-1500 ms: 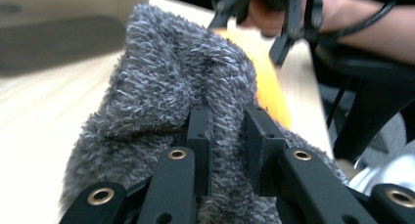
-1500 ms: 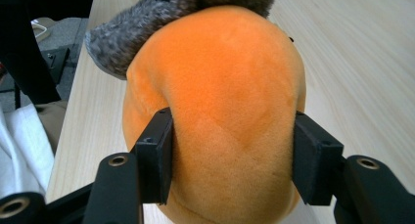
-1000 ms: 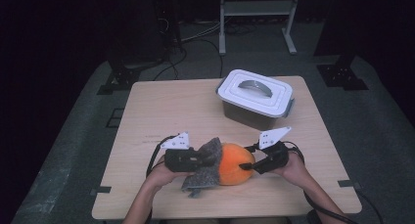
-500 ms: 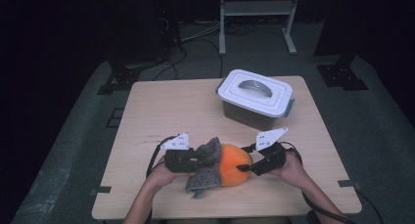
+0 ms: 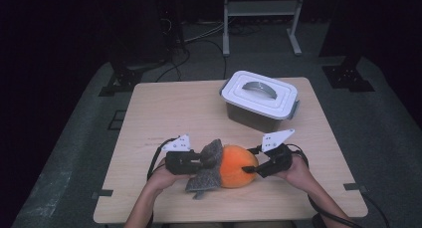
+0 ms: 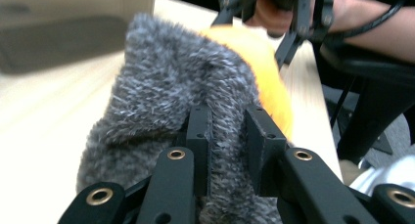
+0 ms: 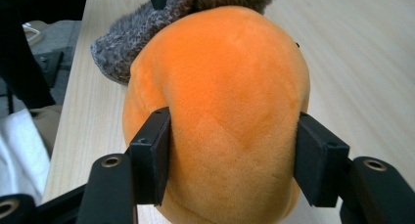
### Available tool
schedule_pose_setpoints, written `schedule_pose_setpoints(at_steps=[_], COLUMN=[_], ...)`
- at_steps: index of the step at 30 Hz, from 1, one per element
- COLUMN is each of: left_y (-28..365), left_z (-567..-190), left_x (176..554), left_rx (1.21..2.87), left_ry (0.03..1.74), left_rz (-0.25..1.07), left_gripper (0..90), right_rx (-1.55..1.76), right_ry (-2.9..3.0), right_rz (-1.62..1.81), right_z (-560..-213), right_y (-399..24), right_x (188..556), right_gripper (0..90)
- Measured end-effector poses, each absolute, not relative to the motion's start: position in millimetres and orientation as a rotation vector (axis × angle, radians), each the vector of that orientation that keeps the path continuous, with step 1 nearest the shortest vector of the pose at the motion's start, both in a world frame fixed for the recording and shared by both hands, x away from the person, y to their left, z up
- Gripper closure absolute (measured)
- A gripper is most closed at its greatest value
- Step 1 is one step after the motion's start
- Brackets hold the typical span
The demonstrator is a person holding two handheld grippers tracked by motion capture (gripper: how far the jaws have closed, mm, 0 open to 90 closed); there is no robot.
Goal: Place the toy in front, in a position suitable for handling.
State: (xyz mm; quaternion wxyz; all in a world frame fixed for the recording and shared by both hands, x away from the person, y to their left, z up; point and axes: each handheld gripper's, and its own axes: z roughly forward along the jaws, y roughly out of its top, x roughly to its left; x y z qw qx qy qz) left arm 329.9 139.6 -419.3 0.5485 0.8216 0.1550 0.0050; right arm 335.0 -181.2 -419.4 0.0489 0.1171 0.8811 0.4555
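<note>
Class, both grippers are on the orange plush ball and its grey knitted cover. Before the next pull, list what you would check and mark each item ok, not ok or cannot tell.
1. Left gripper pinches the grey knitted cover: ok, jaws shut on a fold of it.
2. Right gripper grips the orange plush ball: ok, jaws pressed against both its sides.
3. Cover fully over the ball: not ok, most of the orange is bare.
4. Ball resting on the table: cannot tell, its underside is hidden.
5. Lidded box out of the way: ok, it stands apart, farther back.
</note>
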Motion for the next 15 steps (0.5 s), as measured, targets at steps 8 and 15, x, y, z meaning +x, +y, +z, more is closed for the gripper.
schedule_pose_setpoints(at_steps=[8, 15], left_y=[133, 131], left_z=[-416, -420], left_x=[327, 326], left_rx=[1.951, 1.968], left_ry=[0.352, 0.341], left_rz=[0.013, 0.000], left_gripper=[74.4, 74.4], right_rx=[0.290, 0.451], right_ry=[2.667, 2.735], right_rz=[1.369, 1.438], right_z=[-416, -421], right_y=[-172, -180], right_x=[328, 341], right_gripper=[33.4, 20.9])
